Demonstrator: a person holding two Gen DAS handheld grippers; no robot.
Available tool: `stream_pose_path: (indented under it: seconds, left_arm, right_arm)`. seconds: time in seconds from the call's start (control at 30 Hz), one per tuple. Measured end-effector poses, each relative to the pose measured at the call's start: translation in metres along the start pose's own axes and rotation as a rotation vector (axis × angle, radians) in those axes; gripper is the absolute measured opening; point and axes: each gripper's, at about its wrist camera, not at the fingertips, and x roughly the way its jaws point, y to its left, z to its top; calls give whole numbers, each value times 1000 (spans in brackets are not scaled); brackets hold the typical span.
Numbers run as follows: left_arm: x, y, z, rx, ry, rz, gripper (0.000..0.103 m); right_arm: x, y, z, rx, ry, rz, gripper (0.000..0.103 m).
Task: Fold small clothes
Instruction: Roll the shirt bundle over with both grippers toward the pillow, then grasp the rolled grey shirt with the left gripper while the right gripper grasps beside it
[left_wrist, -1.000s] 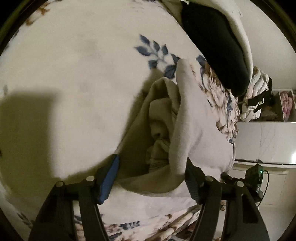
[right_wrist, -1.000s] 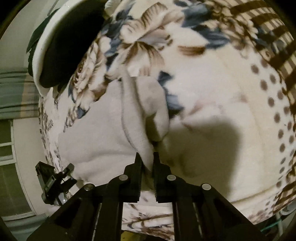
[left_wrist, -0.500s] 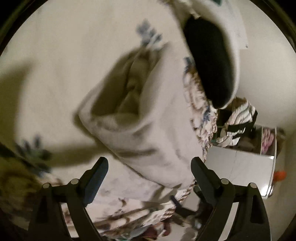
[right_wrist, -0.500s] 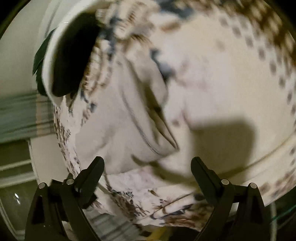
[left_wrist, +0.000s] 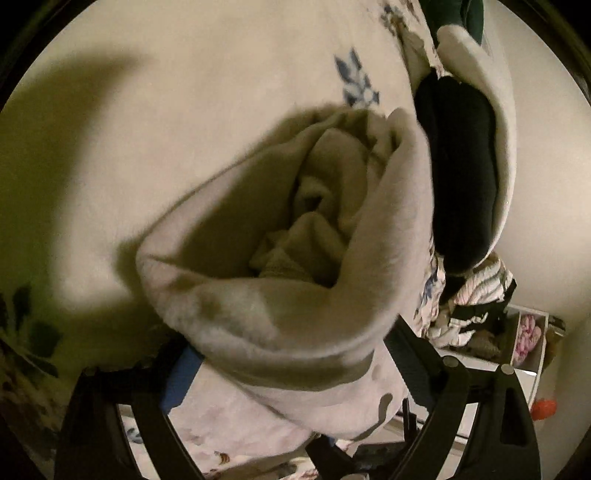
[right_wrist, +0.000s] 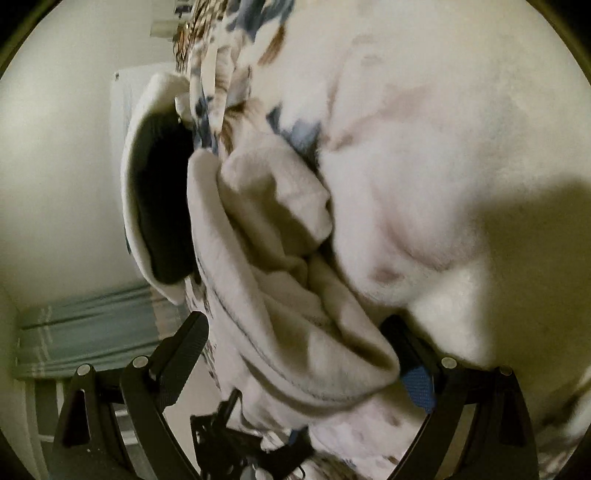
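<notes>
Garment (left_wrist: 280, 314) (a bunched cream fleece) lies at 12 o'clock between both wide, empty grippers, left gripper (left_wrist: 291, 373) and right gripper (right_wrist: 295, 350) equally near.

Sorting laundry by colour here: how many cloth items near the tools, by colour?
Beige garment: 1
Black-and-white cushion: 1
Floral blanket: 1
Total: 3
Both the left tool and the right tool are open around the garment.
</notes>
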Motion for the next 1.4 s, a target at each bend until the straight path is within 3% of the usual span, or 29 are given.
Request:
stream_pose_path:
  seconds: [0.17,0.37,0.4,0.47,0.53,0.6,0.67,1.23,1.4]
  left_arm:
    - [-2,-15,3,28,-81,19,93]
    - [10,-16,7,29,-102,21,93]
    - [8,-17,5,33,-116,10,89]
    - [2,-17,2,48,-148,1,66]
    - [-7,-18,0,61,-167,-12,41]
    - [-11,-28,-2,80,-185,-19,31]
    - [-16,-38,-2,118,-201,-15,29]
    - [-71,-102,-12,177,-293,-60,20]
    - [-65,-102,-4,156,-244,-64,25]
  right_arm:
    - [-2,6,-7,16,-51,24,89]
    - [2,9,0,11,-43,19,87]
    - [4,7,3,8,-43,15,82]
    - [2,9,4,4,-51,-14,51]
    - [-2,9,2,-11,-52,-48,34]
    - [-4,13,1,-28,-49,-63,29]
    - [-7,22,-1,-59,-40,-70,22]
    - [-28,125,10,-217,59,-56,20]
    - [-31,156,15,-265,90,-74,20]
